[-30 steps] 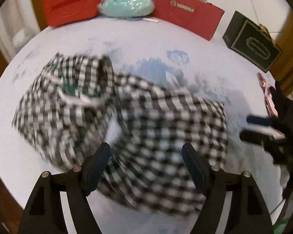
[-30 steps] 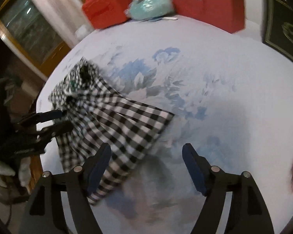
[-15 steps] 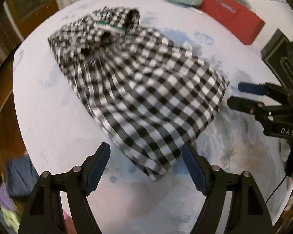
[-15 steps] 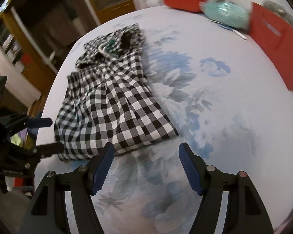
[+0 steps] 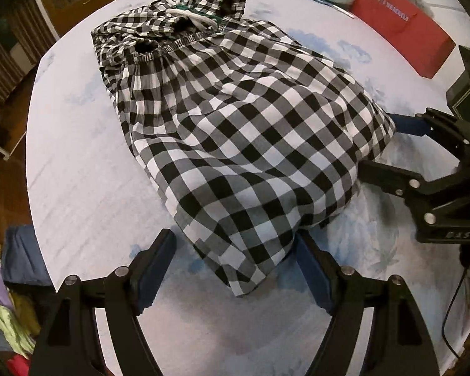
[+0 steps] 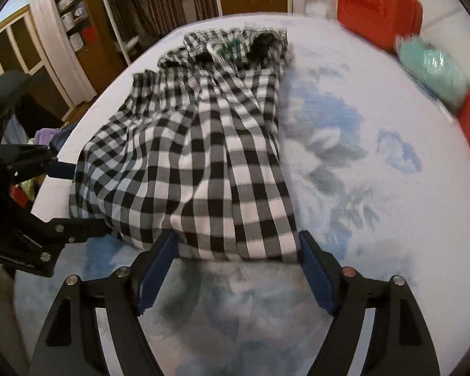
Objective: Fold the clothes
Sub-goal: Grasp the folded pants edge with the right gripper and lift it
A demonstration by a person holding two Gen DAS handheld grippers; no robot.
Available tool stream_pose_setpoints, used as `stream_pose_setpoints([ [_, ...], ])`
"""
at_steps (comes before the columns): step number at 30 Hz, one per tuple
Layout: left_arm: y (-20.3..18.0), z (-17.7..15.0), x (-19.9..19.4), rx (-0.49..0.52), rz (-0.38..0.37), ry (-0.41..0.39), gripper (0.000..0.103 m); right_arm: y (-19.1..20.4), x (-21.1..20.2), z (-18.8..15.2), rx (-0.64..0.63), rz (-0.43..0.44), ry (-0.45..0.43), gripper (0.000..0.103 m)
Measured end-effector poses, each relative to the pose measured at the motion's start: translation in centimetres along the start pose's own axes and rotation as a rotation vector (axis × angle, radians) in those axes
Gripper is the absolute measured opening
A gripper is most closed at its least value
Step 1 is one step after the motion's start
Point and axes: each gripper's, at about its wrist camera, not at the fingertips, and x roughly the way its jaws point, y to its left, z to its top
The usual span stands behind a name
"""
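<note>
A black-and-white checked garment [image 5: 232,119] with an elastic waistband lies folded lengthwise on the round table, waistband at the far end; it also shows in the right wrist view [image 6: 191,156]. My left gripper [image 5: 235,260] is open, its jaws either side of the near hem corner. My right gripper [image 6: 235,250] is open, its jaws straddling the near hem edge. The right gripper also shows at the right of the left wrist view [image 5: 382,147], its fingers at the garment's right edge. The left gripper shows at the left of the right wrist view [image 6: 81,197].
The table has a white cloth [image 5: 78,163] with blue flowers. At its far edge stand a red paper bag [image 5: 401,25], a mint bundle [image 6: 432,65], a red case [image 6: 376,6] and a black box [image 5: 467,84]. Clothes [image 5: 6,307] lie piled beyond the left edge.
Both grippers have swung round and come down to the garment's near hem. The garment lies flatter and narrower than a second ago. Both grippers stayed open.
</note>
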Motion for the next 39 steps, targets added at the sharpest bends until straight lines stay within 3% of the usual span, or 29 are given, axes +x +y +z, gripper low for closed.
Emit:
stream_pose_setpoints([
  [3,0.2,0.1,-0.3,0.000,-0.017,-0.017,0.065,0.1,0.1,-0.3,0.011,-0.020,-0.026,0.077],
  [4,0.3,0.2,-0.5,-0.005,-0.037,-0.021,0.052,0.2,0.0,-0.3,0.010,-0.037,-0.027,0.073],
  [5,0.5,0.3,-0.6,-0.009,-0.055,-0.025,0.041,0.2,-0.1,-0.3,0.008,-0.057,-0.027,0.062],
  [6,0.6,0.6,-0.6,-0.005,-0.062,-0.029,0.039,0.2,-0.1,-0.4,0.007,-0.077,-0.027,0.057],
  [7,0.5,0.6,-0.8,0.003,-0.068,-0.034,0.035,0.2,-0.4,-0.3,0.014,-0.055,-0.030,0.039],
  [8,0.4,0.7,-0.9,0.011,-0.075,-0.038,0.022,0.2,-0.5,-0.2,0.023,-0.032,-0.031,0.025],
  [11,0.0,1.1,-1.6,0.045,-0.095,-0.050,0.008,1.1,-0.5,0.3,0.006,-0.021,-0.009,0.020],
  [13,0.5,1.6,-2.1,0.067,-0.103,-0.061,0.006,1.5,-1.0,0.7,0.017,-0.004,-0.014,0.013],
  [19,3.6,3.4,-8.0,0.112,-0.167,-0.156,0.006,0.9,-5.0,3.6,0.178,0.100,-0.150,0.013],
  [22,6.3,5.5,-10.4,0.121,-0.202,-0.213,0.006,1.1,-6.7,6.5,0.206,0.094,-0.246,0.013],
  [27,10.9,12.6,-11.3,0.097,-0.276,-0.266,0.006,0.9,-7.2,13.6,0.191,0.054,-0.340,0.013],
  [32,16.2,21.9,-9.3,0.052,-0.368,-0.254,0.006,-0.7,-3.9,22.5,0.206,0.016,-0.346,0.013],
  [37,19.2,29.0,-4.0,0.064,-0.355,-0.138,0.012,-4.1,3.9,29.3,0.282,0.007,-0.248,0.013],
  [38,19.8,30.3,-2.4,0.065,-0.337,-0.107,0.026,-4.8,5.7,29.9,0.306,0.008,-0.219,0.015],
  [39,20.2,30.9,-1.0,0.078,-0.329,-0.080,0.034,-5.5,7.5,30.4,0.331,0.007,-0.188,0.016],
])
